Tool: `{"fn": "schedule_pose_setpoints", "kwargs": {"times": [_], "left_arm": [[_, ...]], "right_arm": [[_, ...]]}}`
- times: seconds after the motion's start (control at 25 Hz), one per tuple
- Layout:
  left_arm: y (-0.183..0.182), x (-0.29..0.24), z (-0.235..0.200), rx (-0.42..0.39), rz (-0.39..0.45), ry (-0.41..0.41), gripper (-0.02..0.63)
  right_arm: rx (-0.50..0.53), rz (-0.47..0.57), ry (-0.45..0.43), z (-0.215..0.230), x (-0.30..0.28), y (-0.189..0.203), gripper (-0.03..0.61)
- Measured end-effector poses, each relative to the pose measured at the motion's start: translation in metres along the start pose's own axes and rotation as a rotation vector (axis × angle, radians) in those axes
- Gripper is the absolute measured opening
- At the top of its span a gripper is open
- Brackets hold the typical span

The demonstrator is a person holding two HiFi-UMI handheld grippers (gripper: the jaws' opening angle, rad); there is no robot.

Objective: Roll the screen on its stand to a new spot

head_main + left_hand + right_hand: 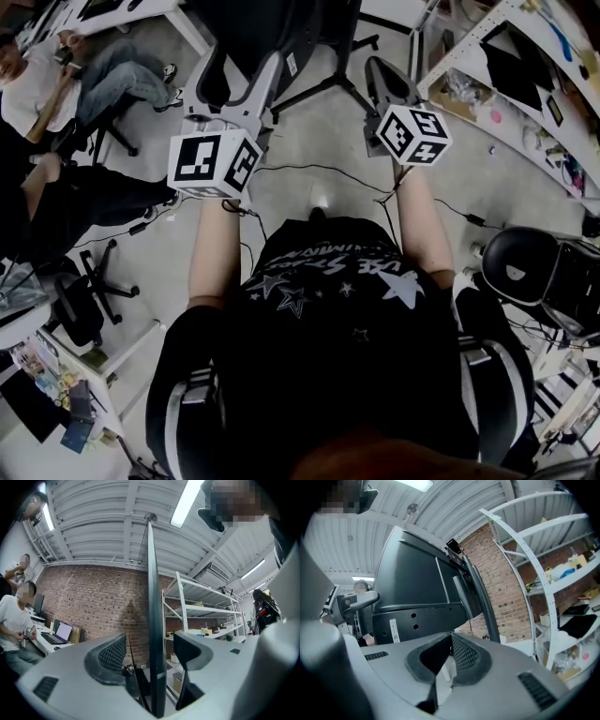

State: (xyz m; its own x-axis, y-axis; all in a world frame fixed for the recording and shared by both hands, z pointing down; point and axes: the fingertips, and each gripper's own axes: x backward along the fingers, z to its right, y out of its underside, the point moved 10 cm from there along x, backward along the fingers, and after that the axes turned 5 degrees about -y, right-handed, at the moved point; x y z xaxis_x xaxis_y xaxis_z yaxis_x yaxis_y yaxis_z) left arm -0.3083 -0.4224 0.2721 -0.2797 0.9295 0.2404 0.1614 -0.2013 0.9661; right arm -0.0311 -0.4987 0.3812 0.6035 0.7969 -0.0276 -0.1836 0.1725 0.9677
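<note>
Two hand-held grippers meet the screen from either side; read from left to right.

Far left: people sit at a desk [47,639] before a brick wall [93,602], well apart from the work.

Left: the left gripper [149,644] stands with its jaws wide apart. The screen [151,588], seen edge-on as a thin upright line, passes between them. Neither pad presses on it, so the edge is bracketed rather than held.

Centre: the screen's dark back panel fills the right gripper view, and the stand's post [483,604] rises behind it.

Right: the right gripper [451,639] has its jaws drawn together, with nothing visibly between them. It sits just short of the panel, and I cannot tell whether it touches.

Far right: white shelving [543,588] stands near the screen's path.

Judgement: the step in hand appears to be taking a hold for the push. It would go best with the left jaws closed squarely on the bezel, not on the glass. Force should be kept low and level so the tall panel rolls rather than tips. The floor cable [309,167] and the shelving call for a slow, watched path.
</note>
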Motion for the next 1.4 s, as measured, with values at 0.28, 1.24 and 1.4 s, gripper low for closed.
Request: {"fn": "schedule_pose_setpoints", "kwargs": {"times": [0.28, 1.24, 1.4], "left_arm": [[-0.002, -0.013, -0.005, 0.019, 0.014, -0.006, 0.316], [-0.008, -0.02, 0.01, -0.031, 0.008, -0.033, 0.175], [-0.008, -0.017, 0.014, -0.03, 0.012, -0.045, 0.173]], "right_arm": [[0.046, -0.007, -0.003, -0.003, -0.004, -0.004, 0.006], [0.092, 0.005, -0.084, -0.033, -0.019, -0.019, 0.006], [0.091, 0.01, -0.093, -0.036, -0.017, -0.02, 0.006]]}}
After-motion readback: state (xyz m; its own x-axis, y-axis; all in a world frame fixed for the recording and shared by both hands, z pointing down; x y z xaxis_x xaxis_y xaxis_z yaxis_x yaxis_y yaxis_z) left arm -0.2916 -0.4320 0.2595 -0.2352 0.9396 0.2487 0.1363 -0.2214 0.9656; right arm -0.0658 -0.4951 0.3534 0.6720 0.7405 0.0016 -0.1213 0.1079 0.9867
